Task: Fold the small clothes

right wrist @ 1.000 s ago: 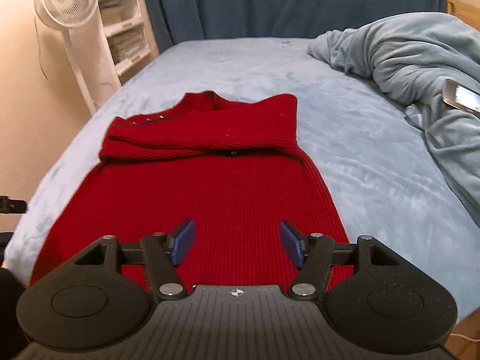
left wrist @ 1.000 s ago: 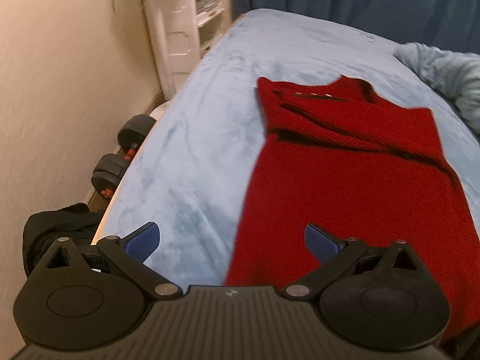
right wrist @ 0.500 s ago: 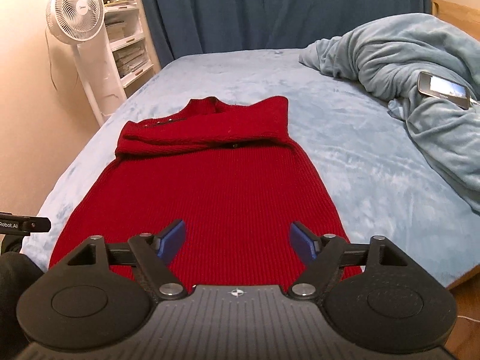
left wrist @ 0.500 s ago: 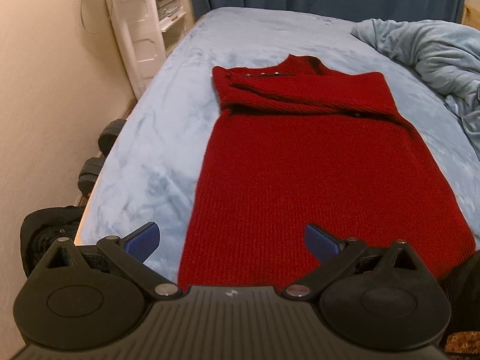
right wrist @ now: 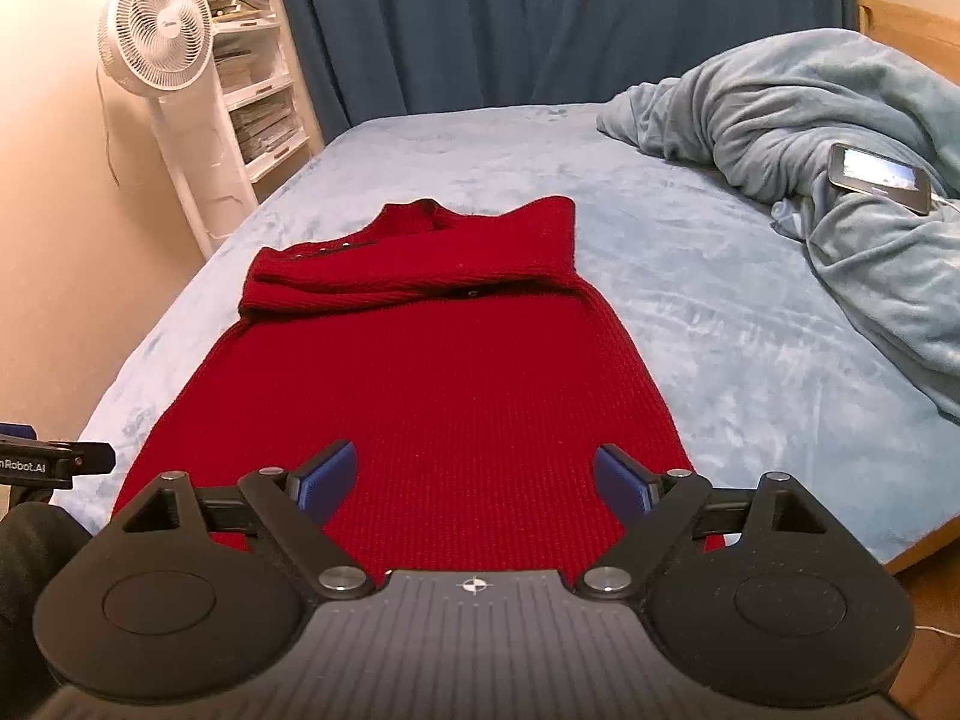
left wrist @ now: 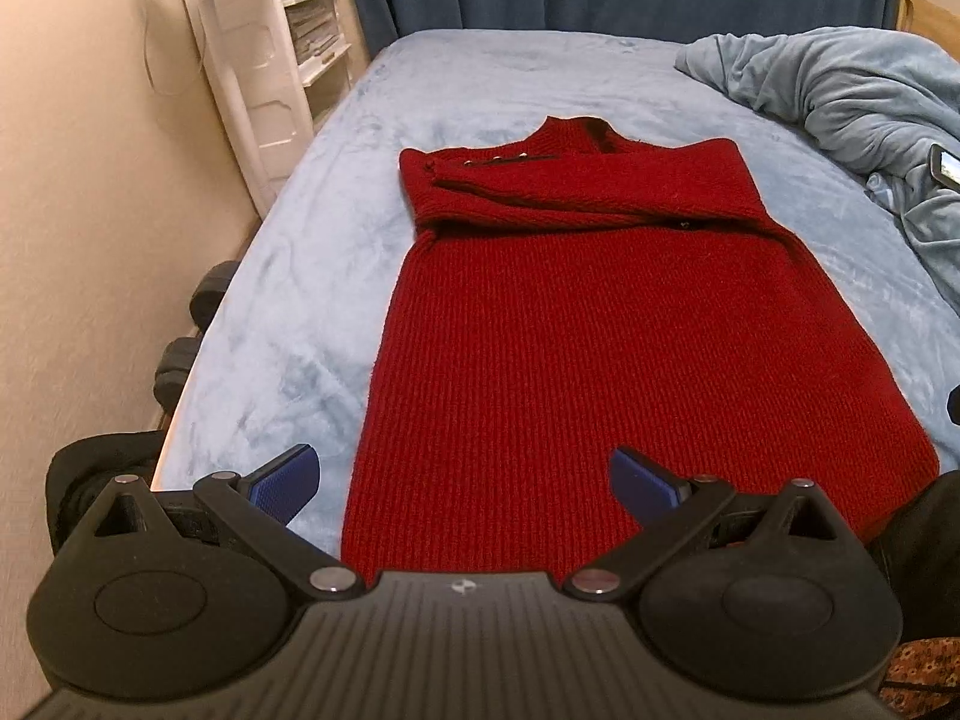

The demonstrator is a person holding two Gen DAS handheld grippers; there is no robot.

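A red knitted sweater (left wrist: 600, 324) lies flat on the pale blue bed (left wrist: 336, 276), collar at the far end and both sleeves folded across the chest. My left gripper (left wrist: 465, 480) hovers over the near hem at its left corner, jaws wide apart and empty. In the right wrist view the same sweater (right wrist: 432, 384) fills the middle. My right gripper (right wrist: 474, 480) hangs above the hem near its right corner; its jaws are opening and no cloth is pinched between the blue pads.
A crumpled blue blanket (right wrist: 810, 138) with a phone (right wrist: 879, 177) on it lies at the right. A white fan (right wrist: 156, 36) and shelves (right wrist: 258, 102) stand at the left by the wall. Dumbbells (left wrist: 192, 324) sit on the floor beside the bed.
Both views have pulled back toward the near end of the bed and the left view has swung right to centre the sweater. The right jaws have spread wider. The sweater lies unmoved.
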